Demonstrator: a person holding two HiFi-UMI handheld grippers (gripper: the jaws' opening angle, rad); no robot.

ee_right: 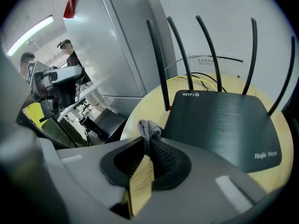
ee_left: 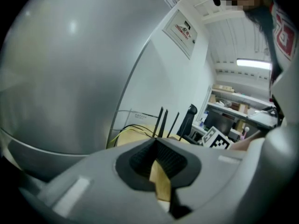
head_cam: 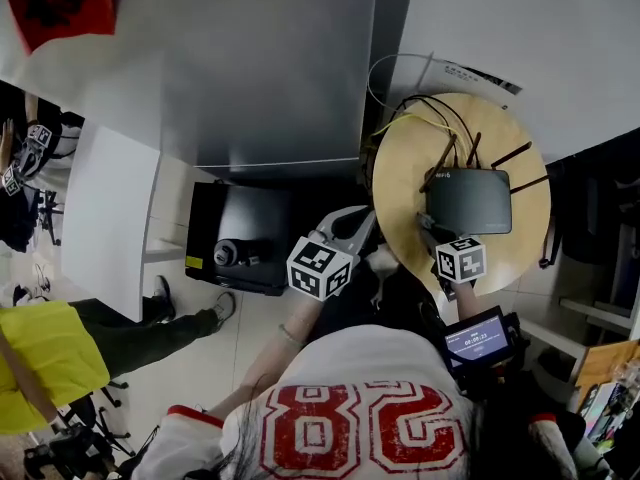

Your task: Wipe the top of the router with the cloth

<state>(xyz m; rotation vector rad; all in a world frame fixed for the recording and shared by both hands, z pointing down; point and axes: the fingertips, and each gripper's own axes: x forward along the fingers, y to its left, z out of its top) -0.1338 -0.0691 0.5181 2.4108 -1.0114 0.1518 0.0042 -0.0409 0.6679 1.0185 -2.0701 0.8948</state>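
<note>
My right gripper has its jaws squeezed shut on a small grey knitted cloth. Only a little tuft pokes out past the tips. I think I hold it tight like this so it will not slip when I rub.

The flat black plastic router sits on the round pale wooden worktop, with its thin black antennas standing up at the back. The cloth is just beside the router's near left corner. I cannot tell if it touches the top yet. The cloth is at the edge, so I think the wipe is only about to begin. That corner looks like a good place to start, because I can then sweep across the smooth top, away from the antennas.

My left gripper has its jaws closed together with nothing in them. It hangs off to the side, past the worktop's edge and near the tall grey metal cabinet. I think it waits there so it is out of the way.

The yellow and black cables lie behind the router, so I should not push the router hard.
</note>
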